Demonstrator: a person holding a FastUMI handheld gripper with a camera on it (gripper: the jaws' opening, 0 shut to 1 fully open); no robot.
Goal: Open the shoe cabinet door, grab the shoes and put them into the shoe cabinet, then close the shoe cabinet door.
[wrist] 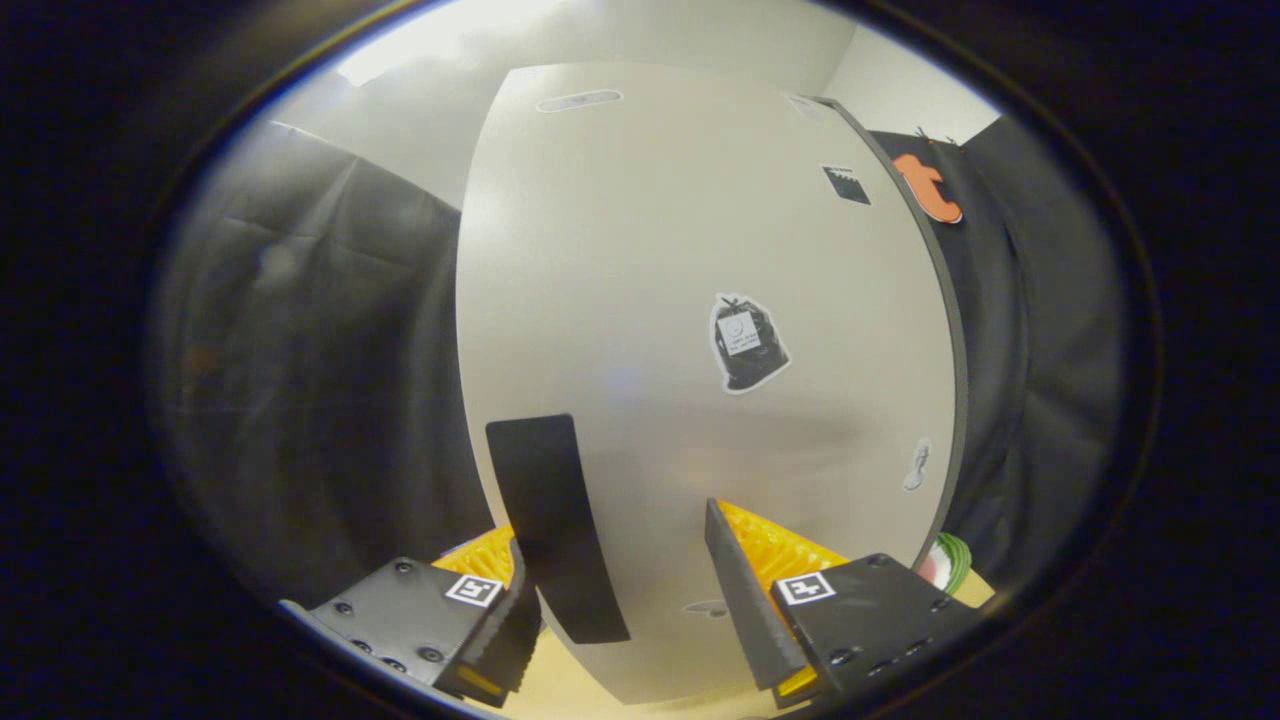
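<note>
Pale grey laminate dominates: the shoe cabinet door stands close in front of the gripper, its flat face dotted with small stickers, the largest a black bag-shaped sticker near the middle. Black cloth hangs on either side of the cabinet, and a light wooden floor or tabletop shows beneath its lower edge. A black strip, apparently the door's pull, runs down the face near its left edge.

The claw is spread wide, holding nothing. Its left finger sits beside the lower end of the black strip, possibly touching it, though contact cannot be confirmed; the right finger rests well out over bare door. The tool points squarely at the panel, level and close, orange bodywork showing behind both fingers.

The door looks shut or nearly so, so the opening step appears to be in hand. No shoes can be picked out here; a green-and-white object peeks past the cabinet's lower right corner but is too small to identify.

The risk from here is a missed grip: closing with only one finger against the strip could let it slip off the smooth laminate, or push the door rather than swing it.
</note>
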